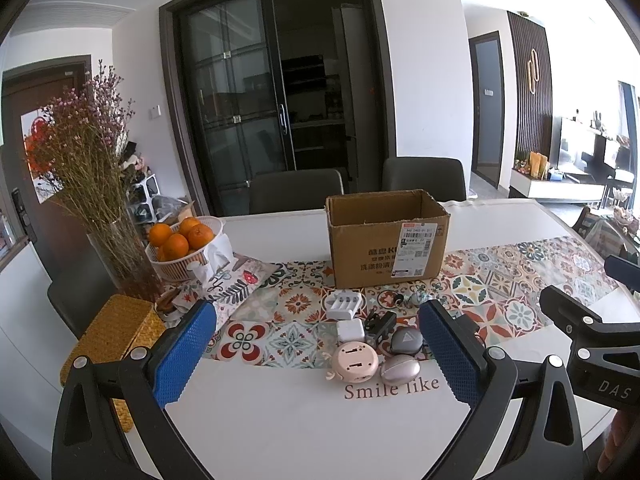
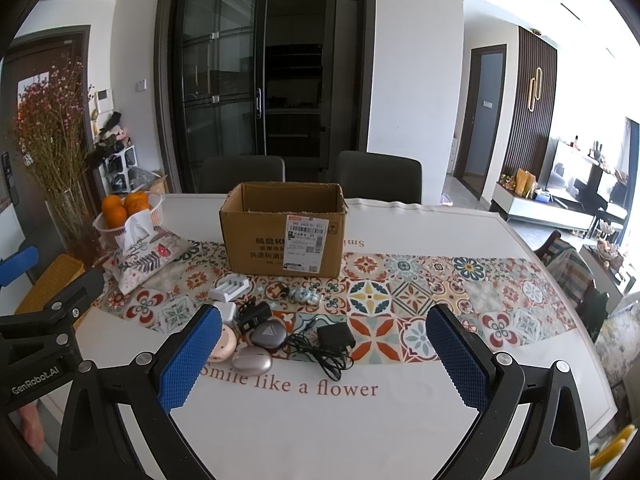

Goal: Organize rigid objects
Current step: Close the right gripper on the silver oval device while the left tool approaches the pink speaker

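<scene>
An open cardboard box (image 1: 386, 236) stands on the patterned runner; it also shows in the right wrist view (image 2: 282, 228). In front of it lie small items: a white battery charger (image 1: 343, 303), a white cube plug (image 1: 350, 330), a pink round gadget (image 1: 355, 361), a silver oval case (image 1: 399, 369), a grey case (image 1: 406, 340) and a black adapter with cable (image 2: 334, 338). My left gripper (image 1: 320, 356) is open and empty, hovering above the table in front of these items. My right gripper (image 2: 324, 360) is open and empty, above the silver case (image 2: 252, 359) and the cable.
A basket of oranges (image 1: 182, 246), a tissue pouch (image 1: 230, 280), a vase of dried flowers (image 1: 120, 256) and a woven yellow box (image 1: 112, 332) sit at the left. Two chairs (image 1: 424, 178) stand behind the table. The table edge curves away at the right (image 2: 560, 280).
</scene>
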A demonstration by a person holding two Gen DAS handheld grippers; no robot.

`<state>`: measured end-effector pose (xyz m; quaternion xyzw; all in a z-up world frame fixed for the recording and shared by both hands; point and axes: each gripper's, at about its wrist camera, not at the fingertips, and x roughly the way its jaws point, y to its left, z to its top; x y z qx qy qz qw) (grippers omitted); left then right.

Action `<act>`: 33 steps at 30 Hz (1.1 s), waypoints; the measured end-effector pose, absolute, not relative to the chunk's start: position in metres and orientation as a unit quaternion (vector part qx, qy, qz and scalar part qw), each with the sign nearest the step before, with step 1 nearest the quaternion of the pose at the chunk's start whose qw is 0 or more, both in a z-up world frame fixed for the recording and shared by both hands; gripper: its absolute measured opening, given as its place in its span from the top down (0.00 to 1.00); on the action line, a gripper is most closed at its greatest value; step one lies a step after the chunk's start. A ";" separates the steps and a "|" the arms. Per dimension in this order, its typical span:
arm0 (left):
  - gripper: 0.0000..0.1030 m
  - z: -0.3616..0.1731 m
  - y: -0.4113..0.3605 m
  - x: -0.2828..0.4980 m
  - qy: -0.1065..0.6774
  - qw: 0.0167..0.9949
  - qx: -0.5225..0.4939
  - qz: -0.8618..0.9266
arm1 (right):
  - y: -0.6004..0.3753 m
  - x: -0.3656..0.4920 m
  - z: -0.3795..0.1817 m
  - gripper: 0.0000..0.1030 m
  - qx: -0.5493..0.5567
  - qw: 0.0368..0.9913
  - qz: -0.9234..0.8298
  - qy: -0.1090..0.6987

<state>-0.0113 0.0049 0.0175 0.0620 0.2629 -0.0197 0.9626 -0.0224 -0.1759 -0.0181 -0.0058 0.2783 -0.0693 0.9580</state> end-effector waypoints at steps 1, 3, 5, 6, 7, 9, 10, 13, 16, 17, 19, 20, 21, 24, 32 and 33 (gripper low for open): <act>0.00 0.017 0.005 -0.010 0.264 0.962 0.062 -0.020 | -0.176 -0.022 -0.019 0.01 -0.006 0.958 -0.069 0.279; 0.00 0.014 0.007 -0.008 0.270 0.961 0.063 -0.019 | -0.175 -0.022 -0.020 0.01 -0.006 0.957 -0.069 0.281; 0.00 0.010 0.008 -0.005 0.277 0.958 0.063 -0.019 | -0.175 -0.021 -0.023 0.01 -0.004 0.956 -0.065 0.285; 0.00 0.006 0.009 -0.004 0.284 0.957 0.063 -0.018 | -0.174 -0.019 -0.025 0.01 -0.004 0.955 -0.062 0.290; 0.00 0.003 0.010 -0.002 0.289 0.955 0.063 -0.017 | -0.173 -0.018 -0.028 0.01 -0.004 0.954 -0.060 0.292; 0.00 -0.004 0.014 0.002 0.304 0.950 0.062 -0.017 | -0.170 -0.014 -0.033 0.01 -0.005 0.952 -0.055 0.300; 0.00 -0.008 0.015 0.004 0.311 0.948 0.063 -0.016 | -0.168 -0.011 -0.037 0.01 -0.006 0.951 -0.051 0.304; 0.00 -0.020 0.020 0.010 0.331 0.941 0.066 -0.017 | -0.161 -0.002 -0.050 0.01 -0.007 0.945 -0.036 0.324; 0.00 -0.032 0.024 0.017 0.348 0.934 0.071 -0.019 | -0.156 0.008 -0.063 0.01 -0.005 0.939 -0.023 0.342; 0.00 -0.036 0.026 0.020 0.354 0.932 0.072 -0.019 | -0.154 0.012 -0.068 0.01 -0.005 0.937 -0.019 0.348; 0.00 -0.045 0.029 0.025 0.366 0.927 0.075 -0.022 | -0.150 0.019 -0.076 0.01 -0.006 0.934 -0.012 0.357; 0.00 -0.050 0.031 0.028 0.373 0.925 0.076 -0.024 | -0.148 0.023 -0.081 0.01 -0.006 0.933 -0.008 0.360; 0.00 -0.054 0.033 0.032 0.378 0.922 0.076 -0.025 | -0.146 0.026 -0.084 0.01 -0.007 0.931 -0.005 0.365; 0.00 -0.067 0.040 0.041 0.391 0.917 0.080 -0.024 | -0.140 0.039 -0.098 0.01 -0.005 0.925 0.006 0.380; 0.00 -0.109 0.053 0.069 0.431 0.899 0.081 -0.026 | -0.123 0.075 -0.139 0.01 -0.017 0.911 0.024 0.412; 0.00 -0.116 0.055 0.073 0.436 0.896 0.081 -0.026 | -0.122 0.078 -0.143 0.02 -0.017 0.909 0.025 0.416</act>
